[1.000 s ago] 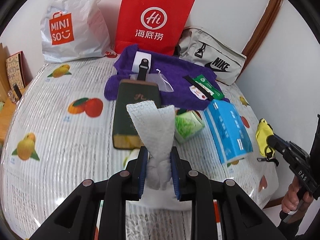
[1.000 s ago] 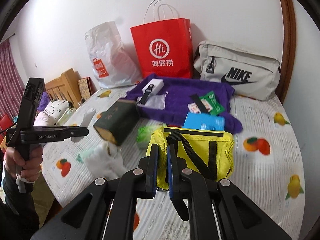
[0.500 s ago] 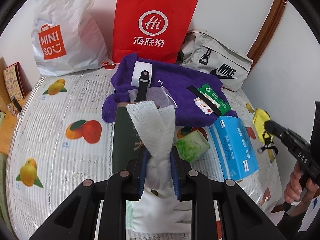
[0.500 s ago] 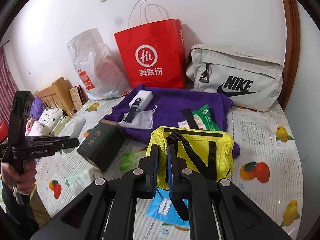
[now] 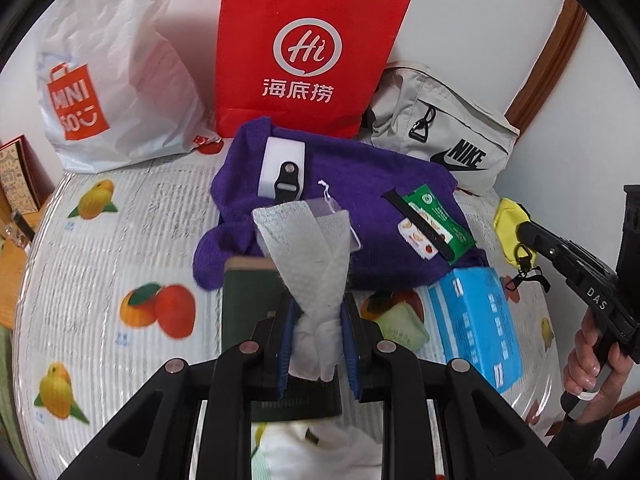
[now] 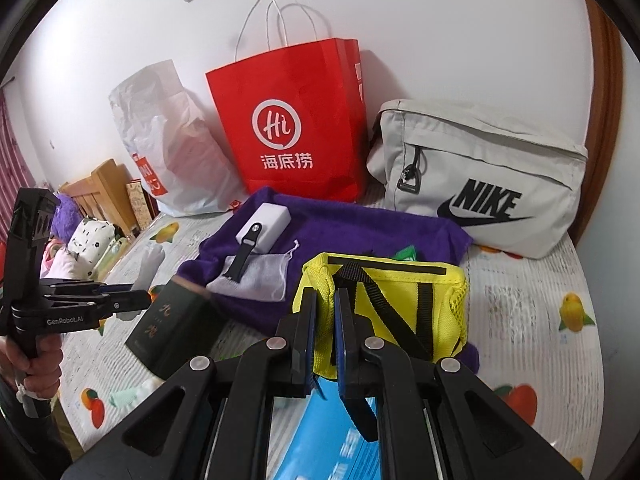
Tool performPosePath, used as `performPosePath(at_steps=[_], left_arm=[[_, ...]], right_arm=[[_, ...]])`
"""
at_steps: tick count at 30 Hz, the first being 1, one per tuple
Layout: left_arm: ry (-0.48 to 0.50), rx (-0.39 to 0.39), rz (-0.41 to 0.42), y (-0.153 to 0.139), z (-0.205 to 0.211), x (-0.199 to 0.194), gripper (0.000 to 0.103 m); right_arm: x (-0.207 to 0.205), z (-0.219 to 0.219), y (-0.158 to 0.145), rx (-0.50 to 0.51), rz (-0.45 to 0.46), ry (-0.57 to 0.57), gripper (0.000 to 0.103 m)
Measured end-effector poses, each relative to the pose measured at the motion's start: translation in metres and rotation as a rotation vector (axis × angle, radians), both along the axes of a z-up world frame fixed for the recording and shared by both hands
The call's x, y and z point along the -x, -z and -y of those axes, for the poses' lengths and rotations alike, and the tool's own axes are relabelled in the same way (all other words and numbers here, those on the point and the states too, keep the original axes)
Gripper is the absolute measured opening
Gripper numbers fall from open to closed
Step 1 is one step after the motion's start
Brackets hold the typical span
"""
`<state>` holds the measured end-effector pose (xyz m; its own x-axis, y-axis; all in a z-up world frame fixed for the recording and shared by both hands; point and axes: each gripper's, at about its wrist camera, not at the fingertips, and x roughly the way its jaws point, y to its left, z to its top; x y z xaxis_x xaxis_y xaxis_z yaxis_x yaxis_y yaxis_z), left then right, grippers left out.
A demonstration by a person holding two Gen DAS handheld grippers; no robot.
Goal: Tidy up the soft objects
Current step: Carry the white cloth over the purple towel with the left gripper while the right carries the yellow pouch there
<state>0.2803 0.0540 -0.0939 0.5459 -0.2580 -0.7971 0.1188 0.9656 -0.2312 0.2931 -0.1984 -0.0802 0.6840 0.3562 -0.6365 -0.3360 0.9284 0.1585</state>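
A white glove is being gripped between the jaws of the left gripper, its cuff standing up and fanning open above the blue pads. It is being held over a dark green box that is lying on the fruit-print desk.

A yellow pouch with black straps is being pinched at its left edge by the closed jaws of the right gripper and is being carried above the desk, over the near edge of a purple towel. The pouch's top is seen closed; its contents cannot be told.

On the towel, a white power bank with a black strap, a small mesh drawstring bag and a green wipes packet are being kept. A blue tissue pack and a light green packet are lying just beside the towel.

Against the wall, a red paper bag, a white Miniso plastic bag and a grey Nike bag are being stood side by side; what is inside them is not being shown.
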Motion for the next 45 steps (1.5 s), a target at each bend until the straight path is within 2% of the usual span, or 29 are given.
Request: performPosePath(at_steps=[5,12,16,26,28,30,32,34,45], left_arm=[[0.008,0.014,-0.01,0.004,-0.002,-0.018,0.022],[0.007,0.014,-0.019,0.007,-0.01,-0.044,0.022],[0.009,0.031,-0.026,0.011,-0.013,-0.059,0.022],[0.052,0.015,-0.073,0.027,0.005,-0.086,0.022],[0.066,0.028,-0.089,0.031,0.01,-0.091,0.022],[0.074,0.032,-0.101,0.035,0.014,-0.097,0.022],[0.077,0.017,-0.112,0.04,0.019,-0.103,0.022],[0.087,0.012,-0.113,0.042,0.025,-0.106,0.022],[0.095,-0.014,-0.135,0.062,0.044,-0.128,0.022]], right_arm=[[-0.031,-0.011,0.008,0.025,-0.017,-0.015,0.008],[-0.076,-0.037,0.037,0.051,-0.104,-0.066,0.009],[-0.088,-0.049,0.054,0.038,-0.148,-0.104,0.009],[-0.107,-0.053,0.079,0.005,-0.27,-0.098,0.009],[-0.108,-0.052,0.082,-0.005,-0.285,-0.109,0.013],[-0.106,-0.051,0.083,-0.006,-0.28,-0.115,0.014],[-0.103,-0.048,0.083,-0.007,-0.273,-0.111,0.023],[-0.099,-0.042,0.079,-0.013,-0.258,-0.1,0.036],[-0.065,-0.001,0.061,-0.052,-0.19,-0.04,0.037]])
